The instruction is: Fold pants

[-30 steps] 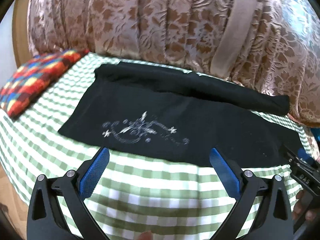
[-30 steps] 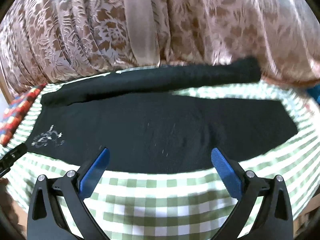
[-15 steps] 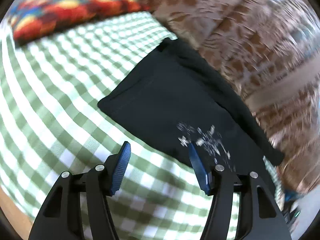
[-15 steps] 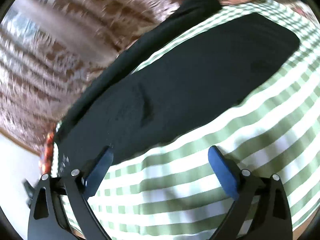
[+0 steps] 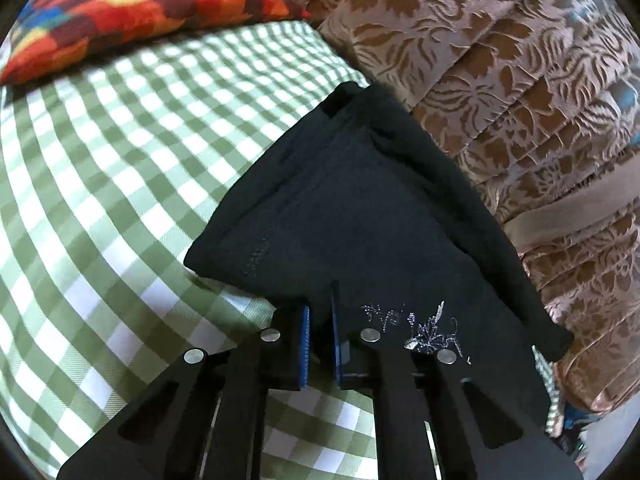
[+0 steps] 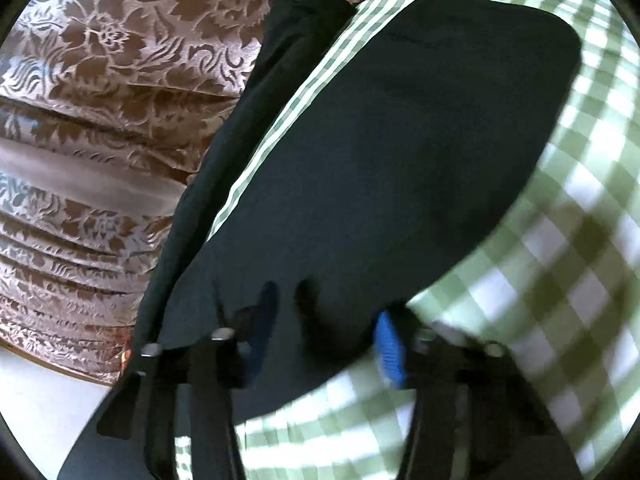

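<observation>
Black pants (image 5: 352,216) lie flat on a green-and-white checked sheet (image 5: 100,168), with silver embroidery (image 5: 420,328) near their front edge. My left gripper (image 5: 320,332) is nearly shut, its blue pads pinching the near edge of the pants next to the embroidery. In the right wrist view the pants (image 6: 380,160) spread across the sheet (image 6: 560,280), one leg lying along the curtain. My right gripper (image 6: 326,324) is still open, its blue pads straddling the near edge of the pants. That view is blurred.
A brown floral curtain (image 5: 500,80) hangs close behind the bed and also shows in the right wrist view (image 6: 100,100). A multicoloured patchwork pillow (image 5: 120,12) lies at the far left of the sheet.
Both grippers have dropped down onto the near edge of the pants. The left one has closed from wide open to nearly shut on the fabric. The right one has narrowed somewhat.
</observation>
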Motion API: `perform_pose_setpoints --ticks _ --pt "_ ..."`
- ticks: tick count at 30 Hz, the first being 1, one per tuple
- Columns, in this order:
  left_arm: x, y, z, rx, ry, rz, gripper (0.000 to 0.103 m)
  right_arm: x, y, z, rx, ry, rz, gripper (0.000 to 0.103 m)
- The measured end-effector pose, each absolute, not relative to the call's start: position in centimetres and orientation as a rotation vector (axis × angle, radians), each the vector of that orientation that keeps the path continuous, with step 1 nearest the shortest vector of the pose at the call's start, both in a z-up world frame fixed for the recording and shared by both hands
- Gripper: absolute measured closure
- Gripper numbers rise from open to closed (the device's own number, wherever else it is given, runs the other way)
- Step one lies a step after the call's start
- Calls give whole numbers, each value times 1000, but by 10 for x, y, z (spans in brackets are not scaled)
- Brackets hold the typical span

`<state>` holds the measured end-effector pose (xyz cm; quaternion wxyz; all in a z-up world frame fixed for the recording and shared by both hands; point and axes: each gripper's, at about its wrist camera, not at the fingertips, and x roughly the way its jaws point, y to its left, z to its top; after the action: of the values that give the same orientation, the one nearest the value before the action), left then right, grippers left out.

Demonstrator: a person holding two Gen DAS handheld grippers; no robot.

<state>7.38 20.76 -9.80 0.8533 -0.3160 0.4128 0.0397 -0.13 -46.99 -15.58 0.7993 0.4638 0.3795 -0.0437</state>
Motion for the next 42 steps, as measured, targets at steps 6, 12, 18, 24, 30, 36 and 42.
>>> perform_pose_setpoints --ticks 6,12,18,24,30,36,42 --pt "63 211 -81 -646 850 70 96 -8 -469 -140 899 812 -127 91" --pt "40 212 -65 -599 848 64 97 -39 -463 -123 848 830 -112 91" --pt "5 218 -80 -546 913 91 97 -82 -457 -133 879 885 -96 91" --pt "-5 223 -102 -534 965 111 91 -102 -476 -136 957 849 -113 76" --pt "-17 235 -87 -460 931 219 64 -111 -539 -138 1008 759 -317 72" --pt "-35 226 -51 -385 796 173 64 -101 -565 -121 918 753 -424 96" --pt "-8 185 -77 -255 946 129 69 -108 -563 -126 769 819 -524 96"
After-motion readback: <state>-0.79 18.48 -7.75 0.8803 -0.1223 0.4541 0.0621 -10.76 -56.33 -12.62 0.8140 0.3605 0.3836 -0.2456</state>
